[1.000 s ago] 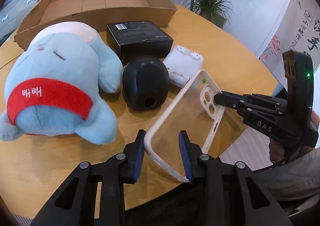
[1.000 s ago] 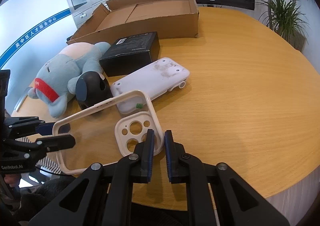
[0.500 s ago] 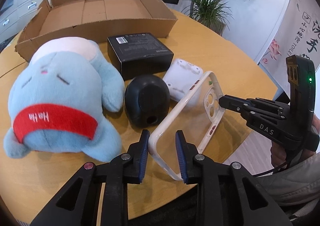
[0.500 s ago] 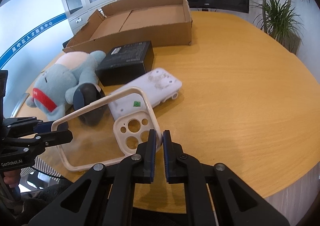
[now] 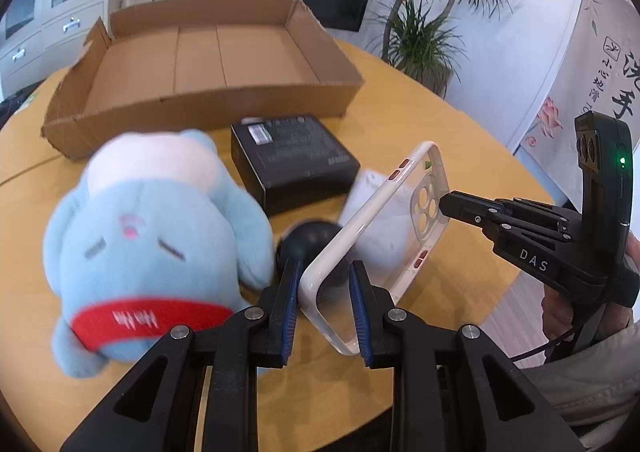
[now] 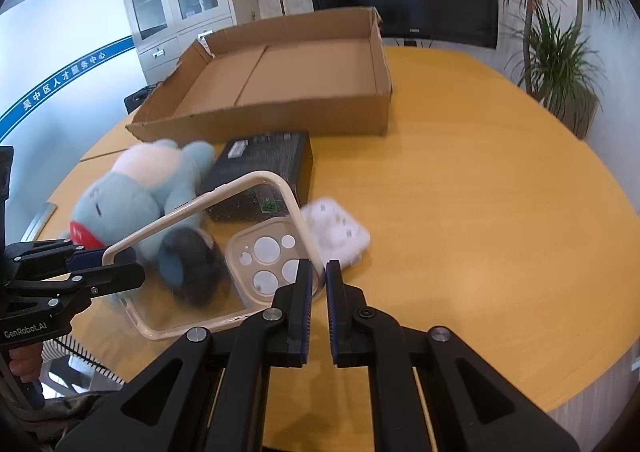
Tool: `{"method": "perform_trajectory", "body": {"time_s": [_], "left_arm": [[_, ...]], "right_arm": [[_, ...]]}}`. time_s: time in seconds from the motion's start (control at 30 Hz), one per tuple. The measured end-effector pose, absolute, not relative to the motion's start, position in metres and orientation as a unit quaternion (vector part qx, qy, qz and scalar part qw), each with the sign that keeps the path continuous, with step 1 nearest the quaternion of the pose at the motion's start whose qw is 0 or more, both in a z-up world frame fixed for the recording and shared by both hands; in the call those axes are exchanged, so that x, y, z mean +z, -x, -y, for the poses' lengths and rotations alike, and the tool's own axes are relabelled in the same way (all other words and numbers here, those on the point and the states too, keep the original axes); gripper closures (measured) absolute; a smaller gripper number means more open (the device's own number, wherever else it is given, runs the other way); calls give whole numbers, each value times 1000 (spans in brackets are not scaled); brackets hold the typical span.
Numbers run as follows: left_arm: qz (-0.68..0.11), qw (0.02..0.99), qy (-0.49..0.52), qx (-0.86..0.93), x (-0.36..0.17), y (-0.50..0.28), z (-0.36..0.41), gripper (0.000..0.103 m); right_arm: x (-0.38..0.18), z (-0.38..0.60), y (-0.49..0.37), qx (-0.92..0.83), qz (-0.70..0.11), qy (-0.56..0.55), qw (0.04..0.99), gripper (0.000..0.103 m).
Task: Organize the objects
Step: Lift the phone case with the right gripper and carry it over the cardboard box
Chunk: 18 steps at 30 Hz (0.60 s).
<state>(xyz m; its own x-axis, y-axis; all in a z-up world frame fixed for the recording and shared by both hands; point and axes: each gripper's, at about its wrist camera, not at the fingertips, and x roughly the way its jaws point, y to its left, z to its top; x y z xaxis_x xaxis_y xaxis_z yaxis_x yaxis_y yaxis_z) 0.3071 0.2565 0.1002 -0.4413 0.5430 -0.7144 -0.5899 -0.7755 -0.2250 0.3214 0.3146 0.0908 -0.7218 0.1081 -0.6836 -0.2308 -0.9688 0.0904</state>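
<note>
In the lower centre of the left wrist view, the left gripper (image 5: 326, 302) is clamped on the bottom end of the clear phone case (image 5: 380, 228), which hangs in the air above the yellow table (image 5: 420, 120). The right gripper (image 6: 316, 284) pinches the case's camera-end rim (image 6: 256, 248) at lower centre of its view. Below lie the blue plush (image 5: 148, 236), black box (image 5: 292, 156) and white object (image 6: 336, 236), with the cardboard tray (image 6: 280, 112) further up the frame.

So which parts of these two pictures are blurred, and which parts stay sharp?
Left wrist view: the plush toy and cardboard box are smeared by motion, while the left claw and phone case look crisp. Right wrist view: the toy, the black ball and white device are blurred; the right claw is sharp.
</note>
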Motion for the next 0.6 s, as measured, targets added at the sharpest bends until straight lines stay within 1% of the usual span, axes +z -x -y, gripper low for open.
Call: {"method": "perform_trajectory", "body": {"time_s": [0.23, 0.6], "left_arm": [[-22, 333, 384, 861, 125, -291, -253, 80], [-21, 326, 373, 868, 144, -264, -249, 80]], "right_arm": [[117, -316, -305, 935, -68, 337, 92, 98], [135, -317, -276, 940, -61, 324, 90, 98]]}}
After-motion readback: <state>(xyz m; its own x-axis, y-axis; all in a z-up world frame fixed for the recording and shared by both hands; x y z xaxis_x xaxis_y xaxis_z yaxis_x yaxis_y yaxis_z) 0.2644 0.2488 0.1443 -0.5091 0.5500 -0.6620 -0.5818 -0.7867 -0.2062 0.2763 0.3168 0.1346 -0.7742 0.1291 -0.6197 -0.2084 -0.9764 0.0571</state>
